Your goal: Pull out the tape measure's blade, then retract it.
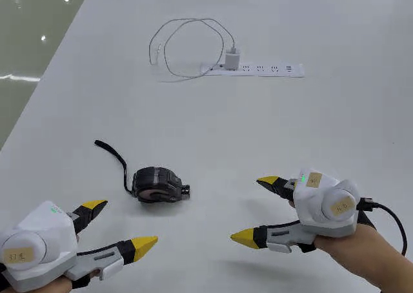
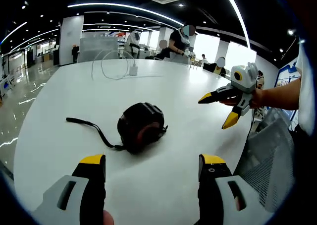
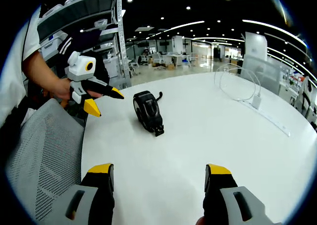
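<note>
Black tape measure (image 1: 160,184) lies on its side on the white table (image 1: 213,125), between the two grippers and slightly ahead of them, touching neither. Wrist strap (image 1: 113,154) trails away; blade fully in, end hook (image 1: 186,190) facing the right side. Left gripper (image 1: 121,224): jaws spread wide, empty. Right gripper (image 1: 255,208): same. Case looks rigid and dense, likely grippy enough to clamp across its flat sides. The hook is small, thin metal, probably slippery to pinch, and the blade is likely springy. Paper tags on both grippers bear handwriting too small to read; no brand legible on the case.
</note>
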A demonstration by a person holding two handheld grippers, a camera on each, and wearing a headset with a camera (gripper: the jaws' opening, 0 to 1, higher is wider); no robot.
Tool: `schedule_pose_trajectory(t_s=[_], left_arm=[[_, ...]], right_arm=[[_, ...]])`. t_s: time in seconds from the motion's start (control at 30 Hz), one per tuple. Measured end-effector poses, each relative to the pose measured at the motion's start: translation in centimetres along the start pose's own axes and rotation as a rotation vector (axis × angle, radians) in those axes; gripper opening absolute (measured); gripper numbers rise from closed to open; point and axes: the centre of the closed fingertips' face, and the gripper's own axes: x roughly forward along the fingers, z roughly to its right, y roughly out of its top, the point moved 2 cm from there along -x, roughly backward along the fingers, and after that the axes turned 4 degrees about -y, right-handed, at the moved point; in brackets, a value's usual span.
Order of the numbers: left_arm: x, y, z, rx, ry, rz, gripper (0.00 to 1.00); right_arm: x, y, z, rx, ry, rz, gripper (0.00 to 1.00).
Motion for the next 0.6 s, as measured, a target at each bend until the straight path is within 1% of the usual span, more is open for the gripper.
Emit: schedule_pose_trajectory(t_s=[0.13,0.3,0.47,0.6], left_arm=[[-0.5,-0.2,-0.1,0.006,0.001,-0.003,0.74],[-0.9,-0.4,0.1,0.017,-0.003,-0.011,0.74],[-1.5,-0.8,0.1,0.021,-0.006,-0.015,0.74],[-1.6,-0.9,0.4,0.023,-0.011,-0.016,0.75]], right_arm=[[-0.7,-0.4,-0.2,0.012,-0.018,0.007,0.75],[-1.3,-1.0,-0.5,0.015,-0.024,0.004,0.77],[-2.0,-1.1,-0.6,0.027,-0.038,0.014,0.79],[-2.3,-1.4,-0.8,0.024,-0.045,0.009,0.81]])
